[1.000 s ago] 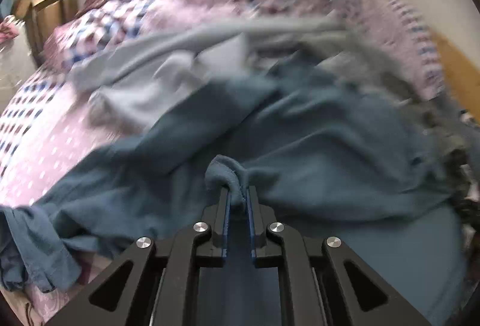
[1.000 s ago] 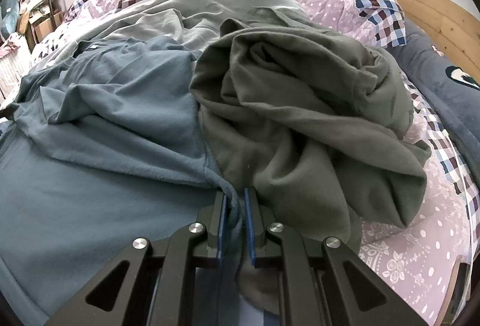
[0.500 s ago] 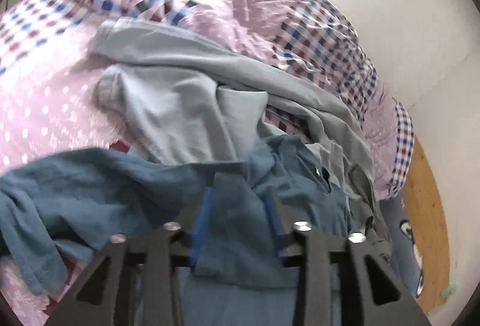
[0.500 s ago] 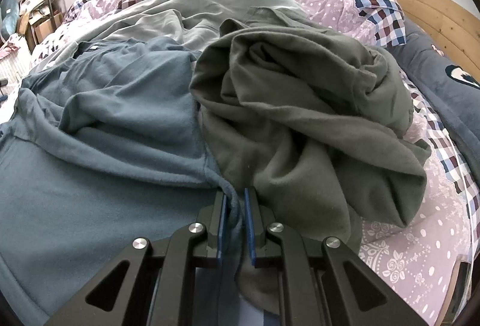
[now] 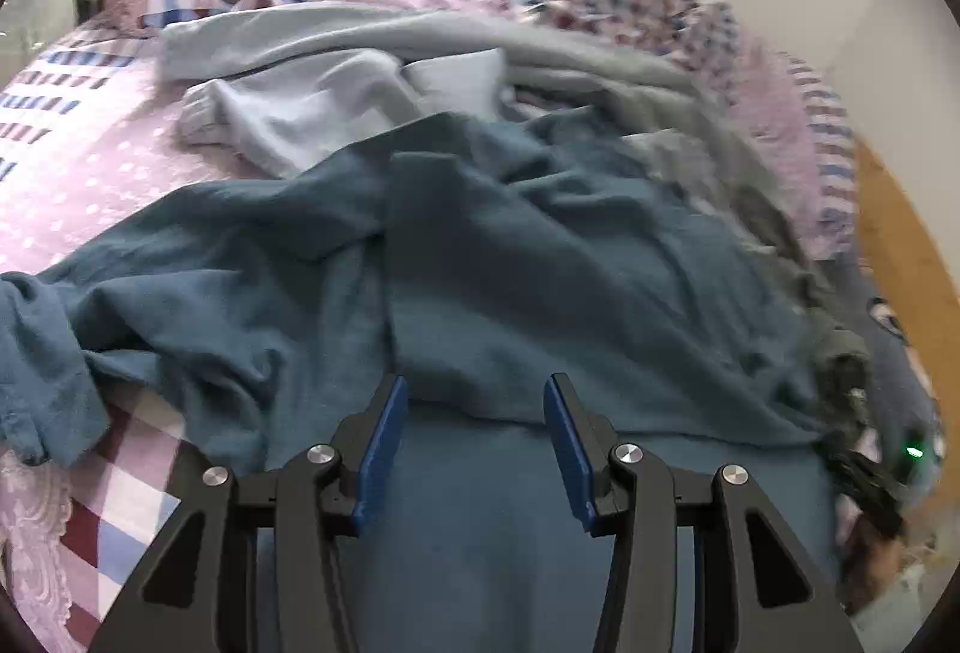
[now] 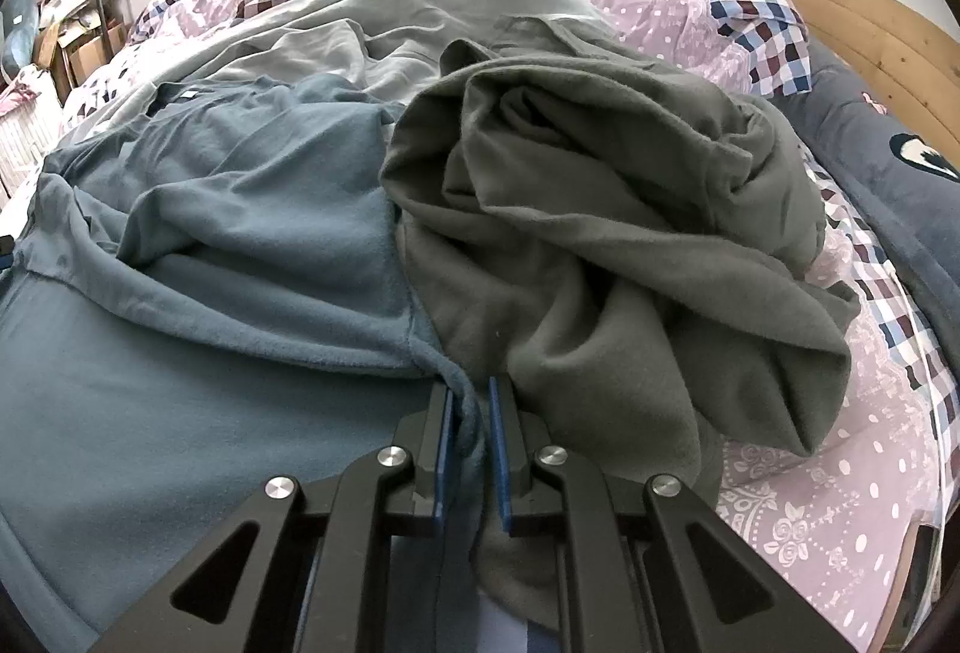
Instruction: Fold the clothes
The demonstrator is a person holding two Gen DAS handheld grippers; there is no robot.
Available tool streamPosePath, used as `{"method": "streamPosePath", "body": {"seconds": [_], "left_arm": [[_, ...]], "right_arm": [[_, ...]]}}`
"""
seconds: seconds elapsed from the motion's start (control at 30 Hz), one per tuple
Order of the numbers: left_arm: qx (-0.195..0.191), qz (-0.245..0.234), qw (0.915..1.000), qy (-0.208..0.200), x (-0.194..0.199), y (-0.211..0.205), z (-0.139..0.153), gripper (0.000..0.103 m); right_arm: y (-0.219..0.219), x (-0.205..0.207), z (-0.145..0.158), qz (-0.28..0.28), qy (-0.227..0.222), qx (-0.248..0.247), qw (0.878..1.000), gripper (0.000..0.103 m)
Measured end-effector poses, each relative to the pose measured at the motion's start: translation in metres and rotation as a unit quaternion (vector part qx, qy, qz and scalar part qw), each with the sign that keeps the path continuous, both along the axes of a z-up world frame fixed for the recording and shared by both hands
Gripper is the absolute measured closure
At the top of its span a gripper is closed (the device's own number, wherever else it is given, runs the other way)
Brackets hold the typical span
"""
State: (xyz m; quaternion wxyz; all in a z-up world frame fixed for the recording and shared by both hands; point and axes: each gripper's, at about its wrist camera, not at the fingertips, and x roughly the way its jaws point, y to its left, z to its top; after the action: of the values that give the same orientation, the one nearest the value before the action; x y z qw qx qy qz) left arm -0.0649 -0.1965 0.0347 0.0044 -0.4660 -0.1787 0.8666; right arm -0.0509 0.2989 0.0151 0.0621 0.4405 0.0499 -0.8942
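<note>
Blue shirt (image 5: 540,281) lies spread and partly doubled over on the bed (image 5: 90,185), just beside a grey heap (image 6: 630,245) that touches it along the right edge. A pale garment (image 5: 312,113) lies beyond, partly under the shirt.

Left gripper (image 5: 474,443): jaws stand about half open, having just been opening; no cloth between the pads, which hover over the shirt's folded edge. Released, by the look of it.

Right gripper (image 6: 468,449): jaws nearly closed, pinching a bunched hem or side seam of the shirt where it meets the grey heap.

Handling, judged: soft fleecy knit, light, limp, not fragile. It will sag and drag, and cling to the grey heap rather than slide. It holds no shape, so a fold must be laid down, not dropped. Best holds: hems, seams, shoulder or sleeve ends, where the fabric is doubled and the pads bite. A pinch mid-panel would only raise a tent.

Writing: a small pale neck tag (image 6: 189,96) shows inside the collar, too small to read. No brand legible anywhere.
</note>
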Motion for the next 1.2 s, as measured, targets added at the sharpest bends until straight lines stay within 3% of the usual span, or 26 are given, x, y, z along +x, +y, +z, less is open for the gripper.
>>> {"method": "streamPosePath", "body": {"seconds": [0.1,0.13,0.17,0.2,0.3,0.6,0.97,1.03,1.2], "left_arm": [[0.018,0.024,0.9994,-0.015,-0.01,-0.006,-0.011,0.056],[0.025,0.029,0.9991,-0.018,-0.012,-0.007,-0.013,0.063],[0.031,0.034,0.9987,-0.022,-0.013,-0.007,-0.015,0.077],[0.037,0.039,0.9982,-0.028,-0.015,-0.007,-0.017,0.085],[0.066,0.042,0.9968,-0.012,-0.009,-0.006,-0.011,0.094],[0.132,0.061,0.9885,0.043,0.016,-0.024,0.026,0.096],[0.143,0.082,0.9863,-0.001,0.017,-0.035,-0.002,0.096],[0.145,0.085,0.9857,-0.007,0.018,-0.036,-0.006,0.096],[0.148,0.083,0.9855,-0.012,0.026,-0.033,-0.007,0.096]], "right_arm": [[-0.002,0.002,0.002,0.008,0.006,0.006,1.0,0.091],[-0.004,0.003,0.004,0.016,0.01,0.012,1.0,0.091],[-0.007,0.005,0.005,0.026,0.015,0.022,0.999,0.091],[-0.009,0.008,0.007,0.038,0.021,0.033,0.999,0.091],[-0.013,0.019,0.014,0.073,0.046,0.056,0.995,0.091],[-0.014,0.025,0.016,0.095,0.055,0.05,0.993,0.09],[-0.038,0.022,0.003,0.121,0.034,0.091,0.988,0.09],[-0.038,0.02,0.001,0.116,0.026,0.097,0.988,0.097],[0.005,0.018,0.029,0.048,0.034,0.034,0.998,0.103]]}}
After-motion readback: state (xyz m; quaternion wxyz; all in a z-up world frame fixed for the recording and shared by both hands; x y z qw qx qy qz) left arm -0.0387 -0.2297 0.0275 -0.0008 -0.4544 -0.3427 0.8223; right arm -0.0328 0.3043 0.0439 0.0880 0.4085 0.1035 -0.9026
